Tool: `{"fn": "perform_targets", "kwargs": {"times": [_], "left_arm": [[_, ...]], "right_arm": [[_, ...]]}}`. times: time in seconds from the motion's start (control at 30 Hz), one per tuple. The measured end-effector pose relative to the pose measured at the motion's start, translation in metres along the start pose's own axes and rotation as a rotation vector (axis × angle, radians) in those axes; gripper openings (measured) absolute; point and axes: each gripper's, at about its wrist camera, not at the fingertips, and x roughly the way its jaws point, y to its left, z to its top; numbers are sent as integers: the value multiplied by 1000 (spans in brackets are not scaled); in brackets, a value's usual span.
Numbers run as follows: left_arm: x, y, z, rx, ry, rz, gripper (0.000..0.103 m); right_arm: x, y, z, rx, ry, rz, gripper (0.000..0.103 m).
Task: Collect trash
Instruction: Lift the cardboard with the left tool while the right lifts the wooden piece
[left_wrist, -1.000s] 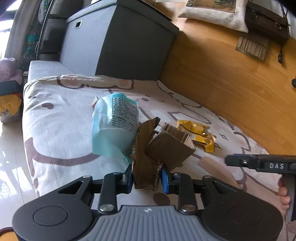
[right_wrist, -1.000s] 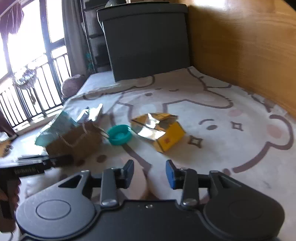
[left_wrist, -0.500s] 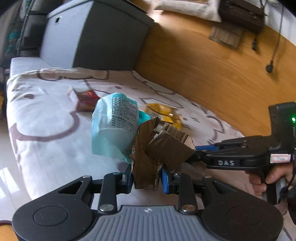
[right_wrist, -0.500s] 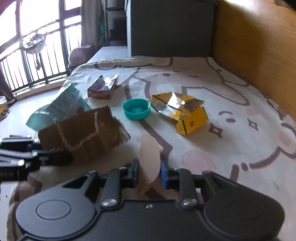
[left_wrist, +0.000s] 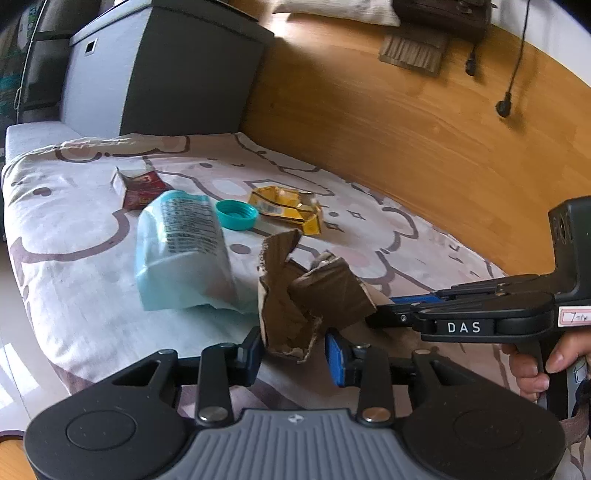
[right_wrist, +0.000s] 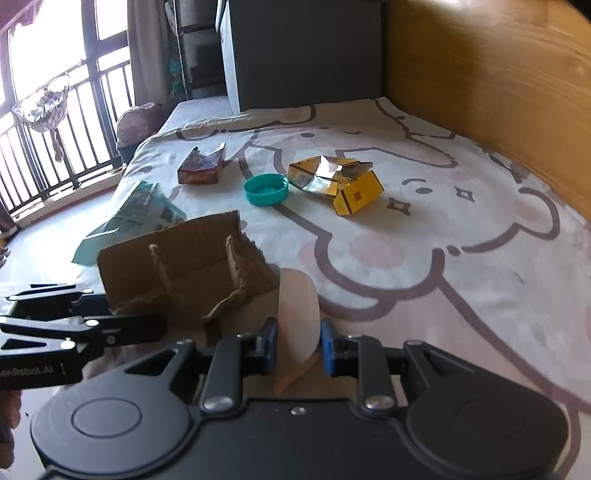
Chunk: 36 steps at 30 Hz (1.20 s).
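A torn brown cardboard piece (left_wrist: 295, 306) stands between the jaws of my left gripper (left_wrist: 295, 349). Those jaws are opening, and the right pad (left_wrist: 336, 354) is off the cardboard. A light blue pouch (left_wrist: 181, 254) leans away from the cardboard's left side, over the bed. My right gripper (right_wrist: 295, 341) is shut on a pale beige paper piece (right_wrist: 297, 302). In the left wrist view the right gripper (left_wrist: 384, 314) reaches in from the right, its tips behind the cardboard. A teal cap (right_wrist: 266, 189), a crushed yellow box (right_wrist: 340, 184) and a small red box (right_wrist: 203, 168) lie farther up the bed.
The bear-print bed sheet (right_wrist: 461, 221) runs along a wooden wall (left_wrist: 406, 129) on the right. A dark grey cabinet (left_wrist: 166, 74) stands at the bed's far end. The bed's left edge drops to the floor by a balcony railing (right_wrist: 44, 147). A hand (left_wrist: 532, 369) holds the right gripper's handle.
My right gripper shut on the beige paper and carried it over behind the cardboard. My left gripper's jaws have widened, and the blue pouch has tipped down and to the left.
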Motion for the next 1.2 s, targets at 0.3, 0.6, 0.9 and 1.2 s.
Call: {"fn": "perform_targets", "kwargs": {"times": [0.3, 0.6, 0.9, 1.2], "left_arm": [[4, -3, -1, 65, -30, 24, 58], [14, 3, 4, 56, -17, 0, 32], [5, -5, 0, 46, -7, 17, 31], [-27, -18, -3, 22, -28, 72, 31]], "right_arm": [[-10, -4, -7, 31, -3, -8, 26], [-10, -3, -4, 47, -17, -16, 26], [-13, 0, -10, 74, -8, -43, 25], [-40, 10, -17, 82, -42, -64, 25]]}}
